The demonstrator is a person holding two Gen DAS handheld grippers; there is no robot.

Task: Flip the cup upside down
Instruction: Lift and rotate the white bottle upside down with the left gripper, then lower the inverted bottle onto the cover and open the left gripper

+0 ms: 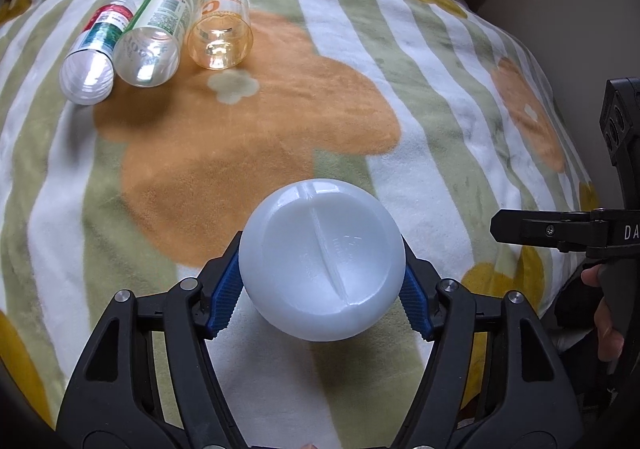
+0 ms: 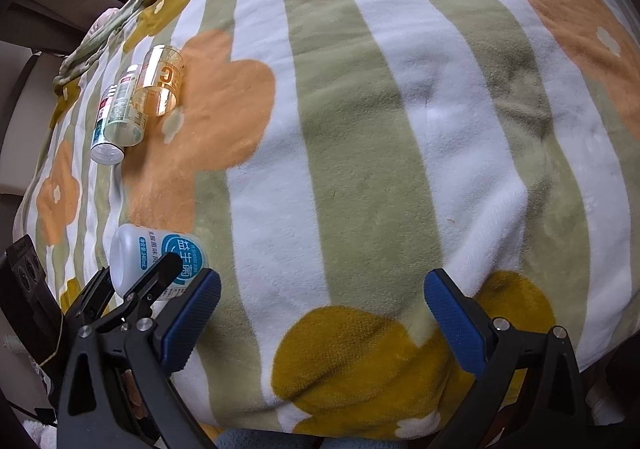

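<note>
White plastic bottle [image 1: 322, 261] stands in for the cup here: held in the left tool [image 1: 320, 289], blue pads [image 1: 224, 289] pressed on both of its sides, round base with a moulded seam facing the left wrist camera. In the right wrist view the same bottle [image 2: 156, 257] shows at about 9 o'clock, lying roughly sideways between the left tool's black fingers [image 2: 152, 281], with a blue round label and printed text facing up. Whether it touches the blanket cannot be told.

Right tool [image 2: 322, 315] is wide apart, nothing between its blue pads [image 2: 456, 321], hovering over the striped blanket [image 2: 360, 129]. From the left wrist view, the right tool [image 1: 560, 229] shows at 3 o'clock, black body, with part of a hand [image 1: 604, 313] on its handle.

Blanket is fleece, green and white stripes with orange and mustard flower shapes, covering a soft bed-like surface.

At 11 o'clock in the left wrist view, three containers lie on their sides in a row, bases toward the camera: a clear bottle with red-green label [image 1: 94, 57] at far left, a clear bottle with green-white label [image 1: 154, 41] touching it, and an amber clear bottle [image 1: 220, 33] just beside that, on the orange flower patch. The group sits well apart from the held bottle. In the right wrist view the same three show at 10 o'clock, amber one [image 2: 160, 83] farthest.
</note>
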